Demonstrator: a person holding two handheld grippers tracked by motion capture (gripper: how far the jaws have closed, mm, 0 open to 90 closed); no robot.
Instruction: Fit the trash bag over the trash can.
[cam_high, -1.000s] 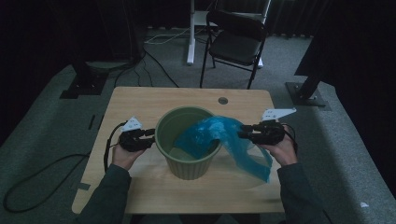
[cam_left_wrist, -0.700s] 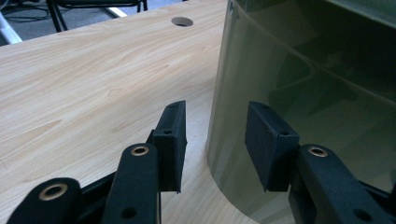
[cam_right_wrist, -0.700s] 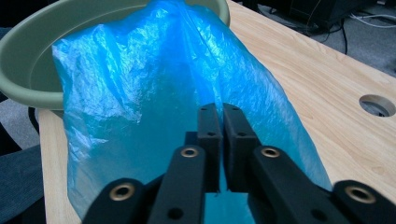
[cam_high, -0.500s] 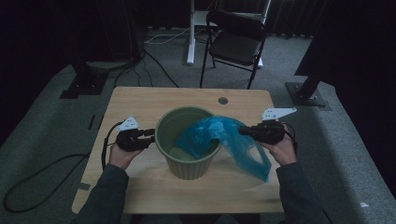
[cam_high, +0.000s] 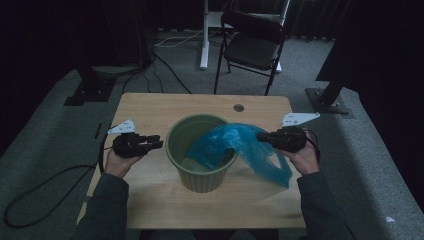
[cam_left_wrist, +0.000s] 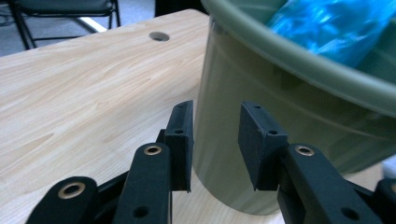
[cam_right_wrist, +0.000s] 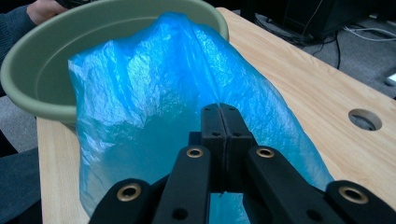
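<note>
A green bin (cam_high: 201, 152) stood on the wooden table (cam_high: 150, 107), near its middle, and everything else sat around it. A blue bag (cam_high: 240, 150) lay draped over the bin's right rim: part of it hung down inside the bin, and the rest spilled out over the rim and trailed to the table on the bin's right side.

The right gripper (cam_high: 264, 136) was just right of the bin, level with its rim, held in the person's right hand (cam_high: 302, 155). In the right gripper view its jaws stood pressed flat together, with the bag rising directly beyond the tips (cam_right_wrist: 225, 122). The jaws had clamped on the bag's film, which stretched up from them toward the bin's rim (cam_right_wrist: 107, 18).

The left gripper (cam_high: 155, 144) was just left of the bin, pointed at its wall and not touching it. In the left gripper view its jaws stood partly apart (cam_left_wrist: 215, 140), with the bin's ribbed side (cam_left_wrist: 280, 116) showing through the gap and nothing between the pads. Those jaws had just been closing. The left hand (cam_high: 117, 162) held it low, below the rim.

Behind the bin, a round hole (cam_high: 239, 107) marked the table's far edge, and a black chair (cam_high: 252, 45) stood on the floor beyond it.
</note>
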